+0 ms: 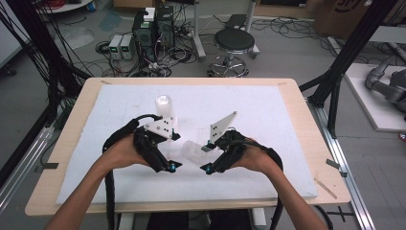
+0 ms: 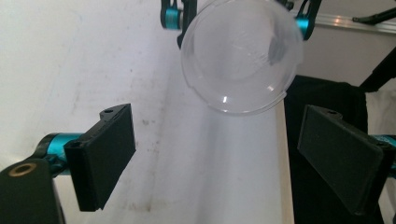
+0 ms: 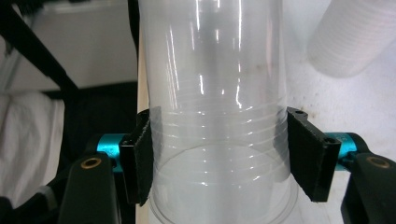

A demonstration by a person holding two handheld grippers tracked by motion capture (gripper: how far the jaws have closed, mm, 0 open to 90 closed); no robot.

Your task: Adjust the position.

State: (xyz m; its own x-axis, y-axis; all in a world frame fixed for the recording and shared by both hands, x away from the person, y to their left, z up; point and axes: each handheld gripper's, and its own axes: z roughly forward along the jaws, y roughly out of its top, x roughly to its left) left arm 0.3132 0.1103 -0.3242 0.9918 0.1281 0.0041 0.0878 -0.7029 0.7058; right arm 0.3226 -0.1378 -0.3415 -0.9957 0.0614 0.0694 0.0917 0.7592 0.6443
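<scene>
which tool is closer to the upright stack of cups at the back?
Left. The left tool sits just in front of the stack of cups, jaws open. The right tool is off to the stack's right, shut on the clear cup.

The white worktop is left bare on its far right and along its near edge. The middle is taken up by the held clear cup. Passage at far left-centre is blocked by an upright cup.
</scene>
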